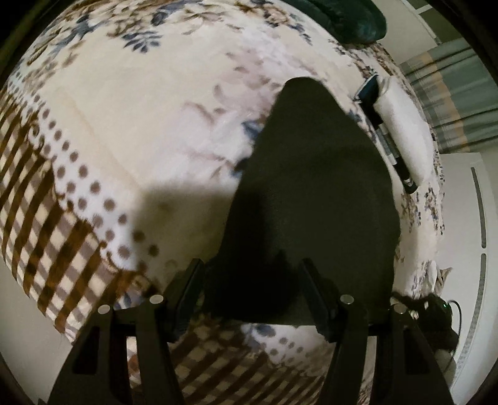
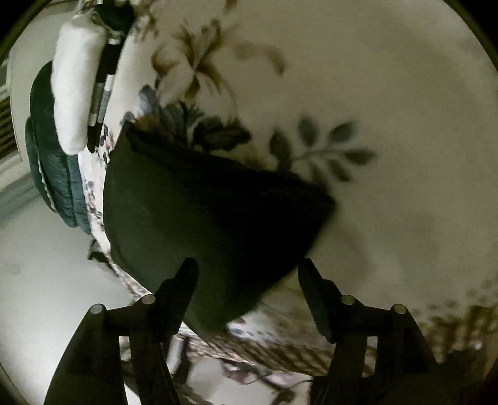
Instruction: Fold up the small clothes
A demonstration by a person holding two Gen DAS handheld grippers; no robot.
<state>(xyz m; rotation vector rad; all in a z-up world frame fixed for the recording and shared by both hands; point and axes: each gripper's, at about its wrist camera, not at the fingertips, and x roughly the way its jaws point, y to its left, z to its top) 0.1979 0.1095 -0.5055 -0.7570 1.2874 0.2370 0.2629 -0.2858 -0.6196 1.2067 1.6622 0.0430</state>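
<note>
A black garment (image 1: 314,199) lies flat on the floral blanket (image 1: 124,124), tapering toward its far end. My left gripper (image 1: 250,274) hovers over its near edge with both fingers apart; dark cloth lies between and under them, and the pads do not press on it. In the right wrist view the same black garment (image 2: 199,212) shows a folded layer along its far side. My right gripper (image 2: 247,274) stands open at its near corner, fingers on either side of the cloth's tip, gripping nothing.
Folded white cloth (image 1: 401,124) and a dark striped folded piece (image 1: 382,134) lie by the bed's right edge. A teal cushion (image 1: 342,18) sits beyond; it appears as the teal cushion (image 2: 53,162) beside the white cloth (image 2: 77,90). The blanket (image 2: 373,78) spreads wide to the right.
</note>
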